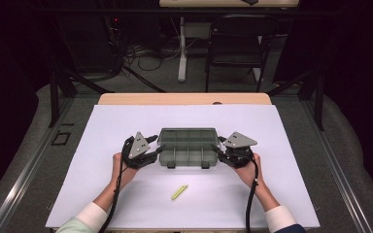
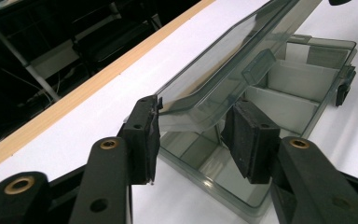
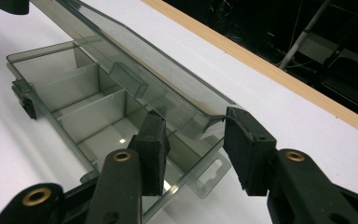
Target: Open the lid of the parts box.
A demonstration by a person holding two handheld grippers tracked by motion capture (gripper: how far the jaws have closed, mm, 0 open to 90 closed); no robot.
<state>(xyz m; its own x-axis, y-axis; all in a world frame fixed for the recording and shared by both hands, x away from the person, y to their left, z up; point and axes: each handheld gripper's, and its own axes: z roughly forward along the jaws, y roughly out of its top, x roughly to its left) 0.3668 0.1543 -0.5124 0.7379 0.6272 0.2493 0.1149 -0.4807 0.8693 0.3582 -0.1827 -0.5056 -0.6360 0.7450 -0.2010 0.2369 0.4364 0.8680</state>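
I have the smoky clear compartment box (image 1: 188, 148) sitting in the middle of the high view, on the white worktop (image 1: 126, 121), with one hand-held gripper at each short end. The left hand-held gripper (image 1: 151, 148) is at the box's left end and the right hand-held gripper (image 1: 218, 147) at its right end.

In the left gripper view the lid (image 2: 223, 70) is hinged up at a slant above the tray, and its corner lies between my two pads – the left pad (image 2: 145, 135) touches the lid's edge, while the other pad (image 2: 249, 140) stands just off it. So I read those jaws as half spread around the lid corner, not pinching hard. The right gripper view gives the same picture: the lid's (image 3: 144, 79) end lies between the pads (image 3: 247, 149), one touching its tip, jaws partly spread.

My judgement of progress: the latches are freed and the lid is partly raised, so the opening is about halfway. The compartments (image 3: 88, 107) look empty. Left to do – swing the lid fully back. A yellow-green marker (image 1: 179, 192) lies lower in the high view, well apart from the box and untouched.
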